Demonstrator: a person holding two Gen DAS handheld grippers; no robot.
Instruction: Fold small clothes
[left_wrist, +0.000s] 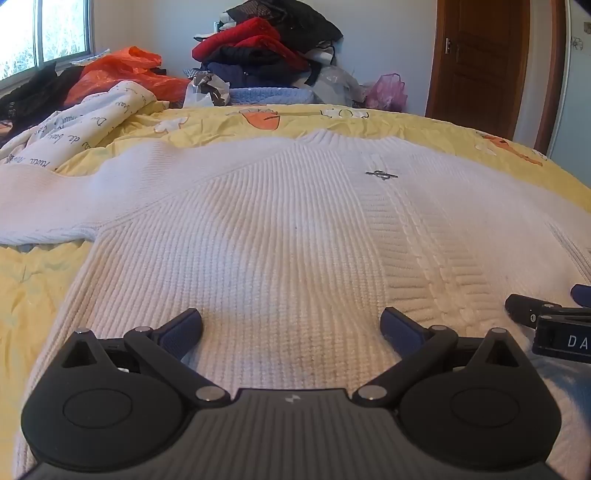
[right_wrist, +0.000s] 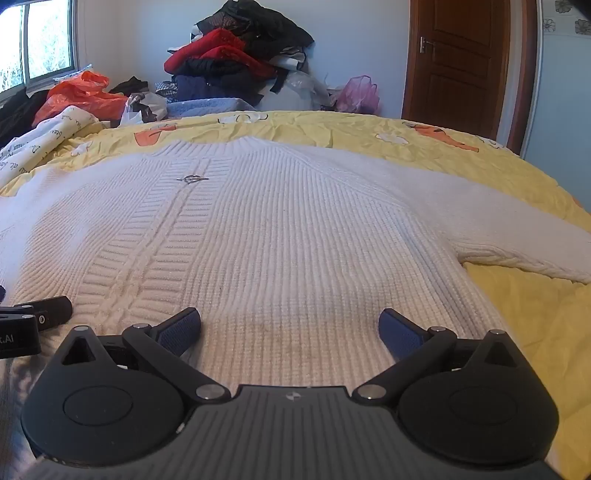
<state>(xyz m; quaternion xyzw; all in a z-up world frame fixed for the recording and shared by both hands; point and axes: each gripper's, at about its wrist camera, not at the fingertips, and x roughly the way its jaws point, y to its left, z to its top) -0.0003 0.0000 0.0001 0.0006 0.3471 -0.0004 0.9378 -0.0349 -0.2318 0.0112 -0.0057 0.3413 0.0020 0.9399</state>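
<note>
Both grippers, left gripper (left_wrist: 291, 326) and right gripper (right_wrist: 290, 326), wide open, empty, apparently just above the flat white sweater (left_wrist: 295, 229) on the yellow bedspread (left_wrist: 33, 280).

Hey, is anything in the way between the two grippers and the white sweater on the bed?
Nothing visible. The left gripper and right gripper are both open directly over the lower part of the white ribbed knit sweater, which lies flat on the yellow patterned bedspread.

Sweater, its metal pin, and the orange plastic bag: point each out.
white knit sweater (left_wrist: 280, 236): left wrist view, middle of the ribbed chest panel.
metal pin (right_wrist: 192, 179): right wrist view, centre of the small clasp near the collar.
orange plastic bag (left_wrist: 122, 70): left wrist view, crumpled top under the window.
</note>
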